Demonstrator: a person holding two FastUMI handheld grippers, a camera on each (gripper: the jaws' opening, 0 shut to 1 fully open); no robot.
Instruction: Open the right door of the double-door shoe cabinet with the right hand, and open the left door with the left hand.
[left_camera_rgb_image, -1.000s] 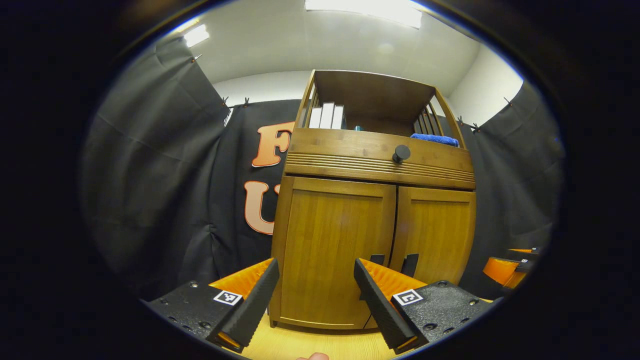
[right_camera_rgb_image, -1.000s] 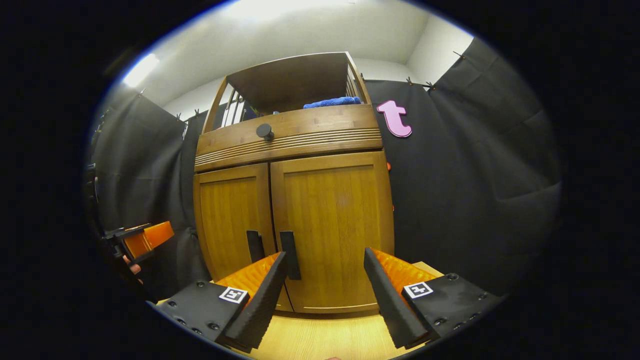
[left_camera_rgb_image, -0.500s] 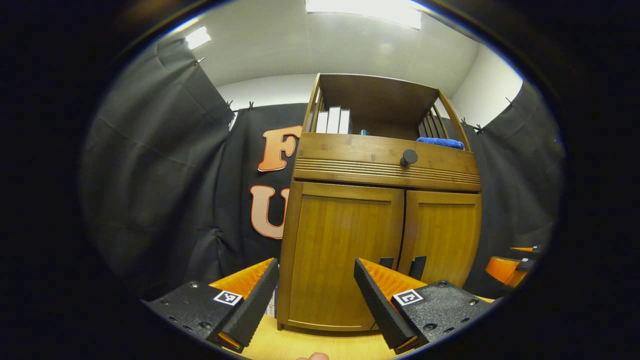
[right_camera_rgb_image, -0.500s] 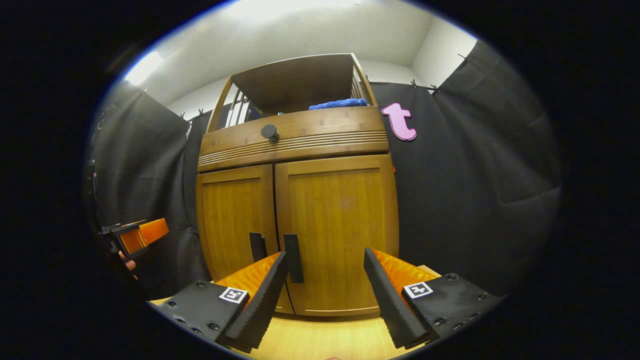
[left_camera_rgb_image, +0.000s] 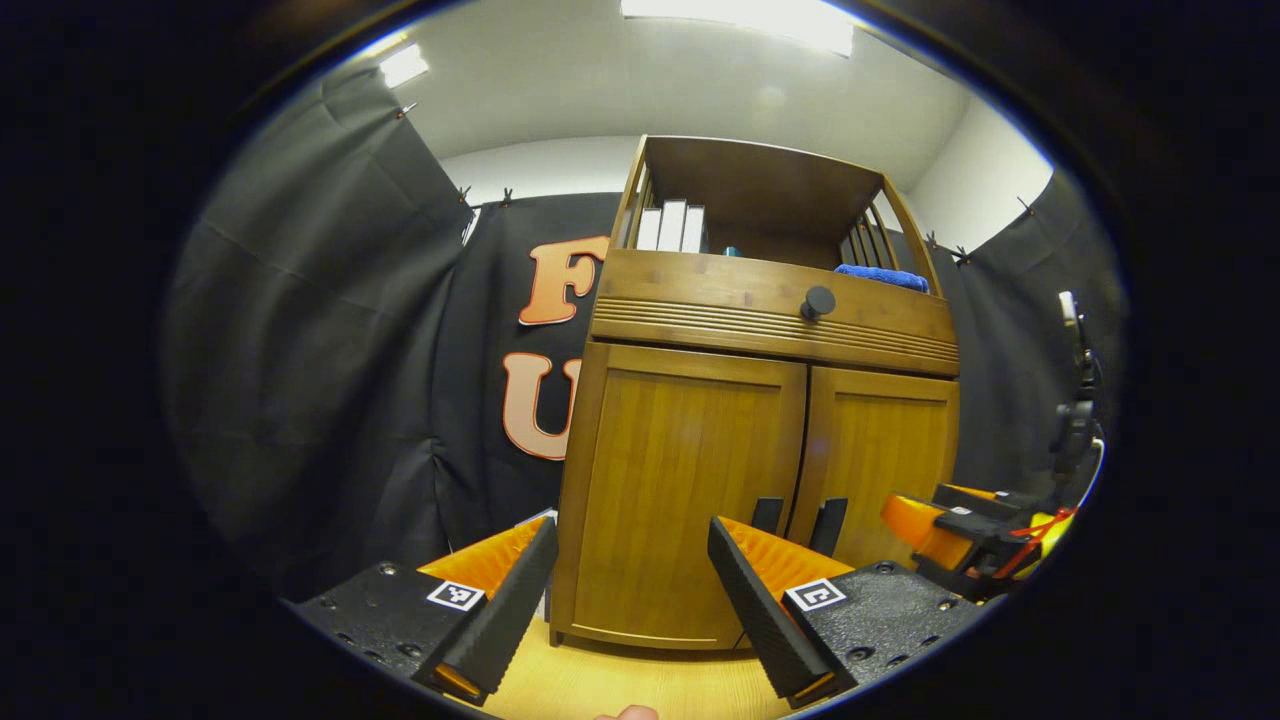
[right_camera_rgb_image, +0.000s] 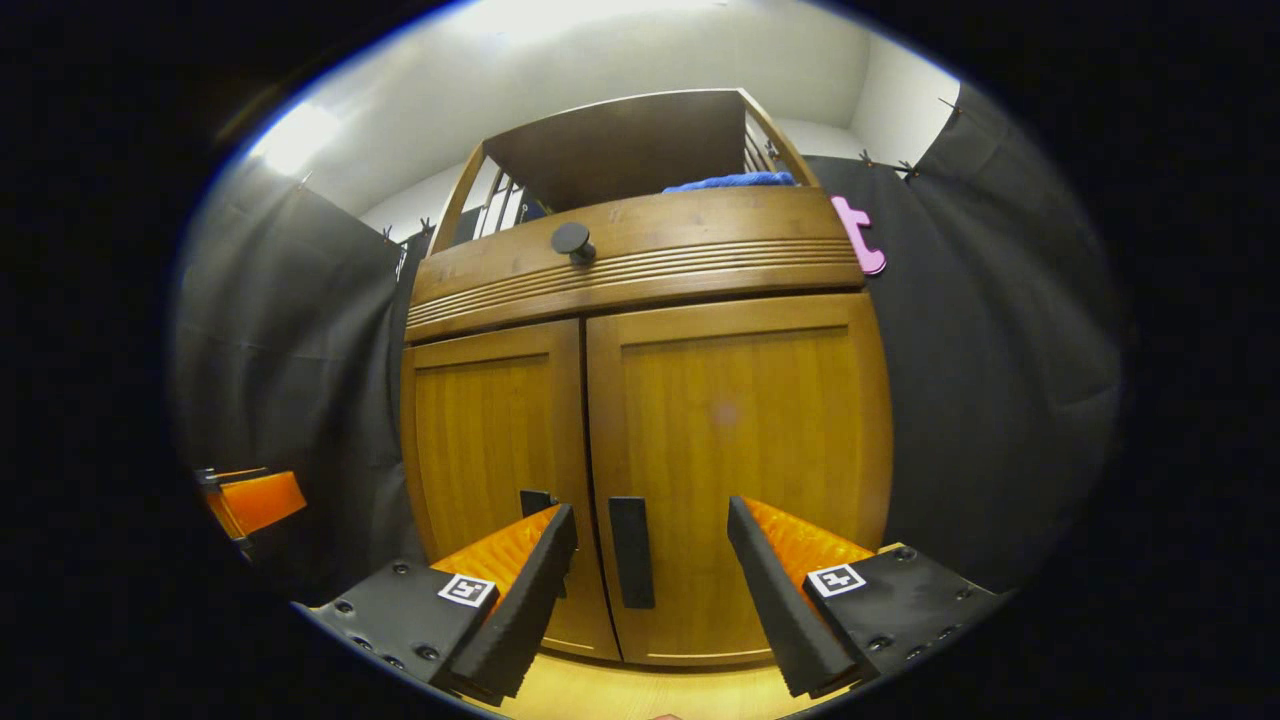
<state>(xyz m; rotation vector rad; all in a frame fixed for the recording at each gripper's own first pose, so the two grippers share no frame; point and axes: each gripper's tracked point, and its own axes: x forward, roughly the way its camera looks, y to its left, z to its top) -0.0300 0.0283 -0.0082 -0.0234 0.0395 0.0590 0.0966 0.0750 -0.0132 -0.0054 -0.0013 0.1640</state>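
Both cabinet doors (right_camera_rgb_image: 640, 440) shut; top shelf holds blue cloth (left_camera_rgb_image: 884, 278); left tongs (left_camera_rgb_image: 630, 600) and right tongs (right_camera_rgb_image: 650, 590) gape empty

Glossy wooden shoe cabinet (right_camera_rgb_image: 700, 400), matt black handles (right_camera_rgb_image: 632, 552), wooden floor (left_camera_rgb_image: 620, 690).

Wooden double-door shoe cabinet (right_camera_rgb_image: 640, 420), upright on floor. Right door (right_camera_rgb_image: 740, 460) and left door (right_camera_rgb_image: 490, 460) both shut, dark vertical handles (right_camera_rgb_image: 631, 552) flanking centre seam.

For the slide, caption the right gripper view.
Open right tool lined up on the right door's handle of the closed shoe cabinet.
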